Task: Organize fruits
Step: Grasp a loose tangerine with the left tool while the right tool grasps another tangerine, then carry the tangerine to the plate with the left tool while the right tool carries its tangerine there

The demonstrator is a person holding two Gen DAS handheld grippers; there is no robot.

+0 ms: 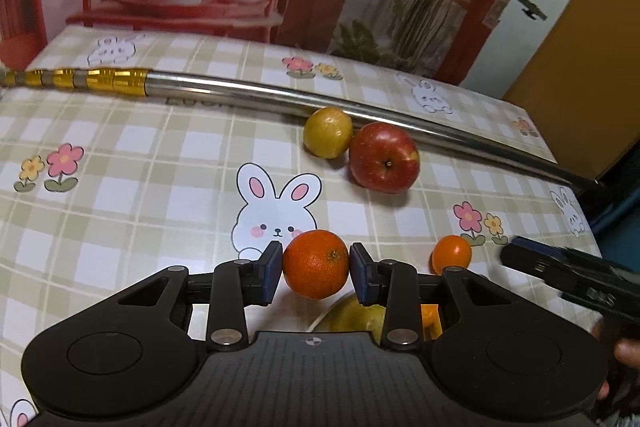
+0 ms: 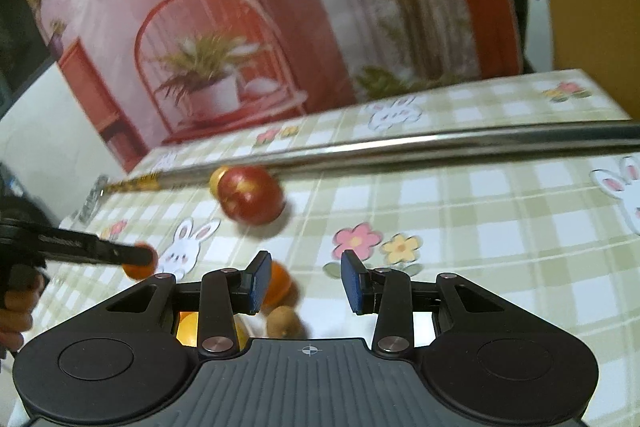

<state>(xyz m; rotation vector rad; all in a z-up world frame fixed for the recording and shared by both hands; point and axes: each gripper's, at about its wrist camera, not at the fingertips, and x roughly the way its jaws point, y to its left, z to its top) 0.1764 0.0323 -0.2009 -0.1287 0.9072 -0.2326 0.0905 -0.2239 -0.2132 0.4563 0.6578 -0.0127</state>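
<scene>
the left gripper [image 1: 315,272] has its two blue, ribbed fingers [image 1: 272,273] pressed on the sides of a round mandarin [image 1: 315,264] with dimpled, glossy orange skin, held clear above the counter [image 1: 120,155]. the counter wears a smooth plastic cloth in beige and white checks, printed with rabbits and small flowers.

taking the red apple [image 1: 385,158] as the landmark: it sits on the cloth well beyond the held mandarin, waxy and round, its stem dimple facing the camera. a dull yellow-green citrus fruit [image 1: 328,132] touches the apple's left side. just behind both runs a long polished metal rod [image 1: 248,92], cylindrical and shiny, with a ribbed gold-coloured sleeve on its left end. nearer the camera than the apple and a little to its right lies a smaller orange fruit [image 1: 451,253]. under the left gripper a pale yellow fruit [image 1: 356,319] shows in part, on what may be a white plate (too hidden to be sure).

the right gripper [image 2: 304,281] has nothing between its blue fingers [image 2: 258,282]; they stand narrowly apart, over the checked cloth. in its blurred view the apple lies further off and to the left, an orange fruit sits behind the left finger, and a fuzzy brown oval kiwi [image 2: 285,323] lies just below it. the matte black bodies of both grippers are ridged plastic.
</scene>
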